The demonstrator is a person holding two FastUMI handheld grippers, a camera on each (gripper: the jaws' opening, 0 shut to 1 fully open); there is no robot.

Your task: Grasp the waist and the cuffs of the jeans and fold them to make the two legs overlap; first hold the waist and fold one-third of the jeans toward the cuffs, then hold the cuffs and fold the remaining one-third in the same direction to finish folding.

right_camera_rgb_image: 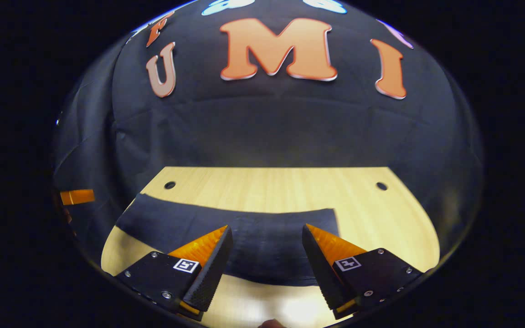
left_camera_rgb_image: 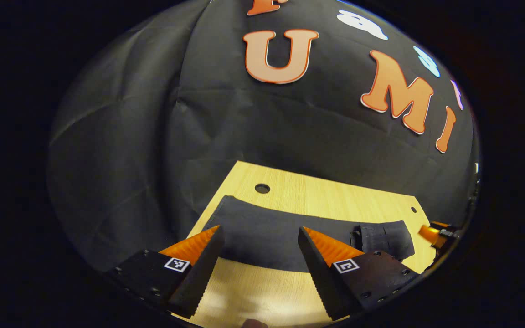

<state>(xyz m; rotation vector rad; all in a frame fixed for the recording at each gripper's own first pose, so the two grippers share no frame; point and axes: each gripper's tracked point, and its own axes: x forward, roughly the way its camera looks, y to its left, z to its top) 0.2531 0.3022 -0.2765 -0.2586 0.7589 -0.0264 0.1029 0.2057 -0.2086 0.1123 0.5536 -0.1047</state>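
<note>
Dark jeans [left_camera_rgb_image: 262, 234] lie flat across the light wooden table [left_camera_rgb_image: 317, 191], with one end bunched and rolled at the right [left_camera_rgb_image: 383, 237]. My left gripper [left_camera_rgb_image: 260, 237] hovers open above the near edge of the cloth, nothing between its fingers. In the right gripper view the jeans [right_camera_rgb_image: 244, 237] stretch from the left to a straight end at the right. My right gripper [right_camera_rgb_image: 267, 237] is open over that cloth, holding nothing. The other gripper's fingertip [left_camera_rgb_image: 429, 233] pokes in at the right edge of the left gripper view.
The table [right_camera_rgb_image: 290, 187] has small round holes near its back corners [left_camera_rgb_image: 262, 188] [right_camera_rgb_image: 382, 186]. The black cloth wall stands close behind the table's far edge. Bare wood lies in front of the jeans and to their right [right_camera_rgb_image: 381, 223].
</note>
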